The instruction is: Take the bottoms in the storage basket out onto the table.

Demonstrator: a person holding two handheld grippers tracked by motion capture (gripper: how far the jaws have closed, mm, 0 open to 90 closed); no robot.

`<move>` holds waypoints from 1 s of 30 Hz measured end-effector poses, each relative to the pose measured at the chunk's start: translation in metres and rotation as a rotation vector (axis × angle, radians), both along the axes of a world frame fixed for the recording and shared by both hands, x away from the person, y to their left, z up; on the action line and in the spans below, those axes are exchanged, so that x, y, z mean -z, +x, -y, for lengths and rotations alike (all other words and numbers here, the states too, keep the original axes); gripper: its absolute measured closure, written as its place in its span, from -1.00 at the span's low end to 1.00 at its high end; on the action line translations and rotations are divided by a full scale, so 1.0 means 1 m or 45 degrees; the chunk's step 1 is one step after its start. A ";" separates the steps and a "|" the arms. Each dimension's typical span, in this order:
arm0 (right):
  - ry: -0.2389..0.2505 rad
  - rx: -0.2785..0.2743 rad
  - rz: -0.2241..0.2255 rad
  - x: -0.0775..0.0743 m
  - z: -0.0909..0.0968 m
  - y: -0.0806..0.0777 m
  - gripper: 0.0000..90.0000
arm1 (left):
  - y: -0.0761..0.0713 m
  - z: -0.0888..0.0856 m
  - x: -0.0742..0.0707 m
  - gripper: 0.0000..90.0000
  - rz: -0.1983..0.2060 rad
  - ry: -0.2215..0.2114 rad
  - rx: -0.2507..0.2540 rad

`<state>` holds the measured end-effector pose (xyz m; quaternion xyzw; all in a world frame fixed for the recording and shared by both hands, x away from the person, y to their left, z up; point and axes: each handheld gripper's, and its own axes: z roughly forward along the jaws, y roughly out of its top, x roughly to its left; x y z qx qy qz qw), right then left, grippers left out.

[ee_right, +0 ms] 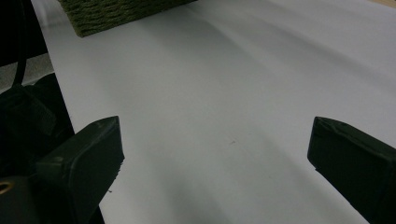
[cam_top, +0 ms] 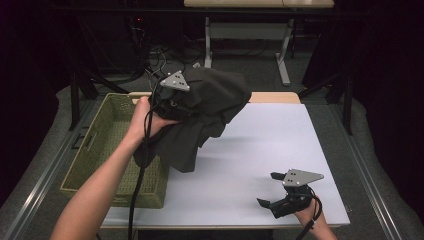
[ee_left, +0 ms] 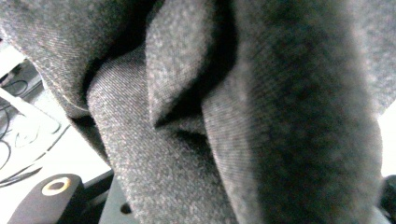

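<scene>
A dark grey cloth (cam_top: 210, 110) hangs bunched in the air above the table's left part, next to a green woven basket (cam_top: 107, 135). My left gripper (cam_top: 182, 102) is shut on the cloth, its jaws buried in the folds; up close the grey weave (ee_left: 210, 116) hangs right in front of the left gripper view's camera. My right gripper (cam_top: 267, 190) rests near the table's front right edge, jaws wide apart with nothing between them. In the right gripper view its fingertips (ee_right: 88, 154) stand over the bare white tabletop (ee_right: 224, 102).
The basket's corner (ee_right: 107, 14) lies at the far end of the white surface. Beyond the table are a floor with cables (cam_top: 160, 55) and a white desk frame (cam_top: 250, 30). Dark curtains stand on both sides.
</scene>
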<state>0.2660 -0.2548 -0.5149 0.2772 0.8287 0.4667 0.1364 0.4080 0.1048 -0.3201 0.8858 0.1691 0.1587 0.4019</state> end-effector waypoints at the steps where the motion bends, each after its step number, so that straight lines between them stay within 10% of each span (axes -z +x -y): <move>1: -0.001 0.000 0.000 0.000 0.000 0.000 -0.93 | 0.001 0.002 0.000 0.35 -0.008 0.002 0.004; 30: -0.009 -0.015 -0.010 0.000 0.001 -0.001 -0.92 | 0.019 0.045 0.036 0.35 -0.120 -0.036 0.025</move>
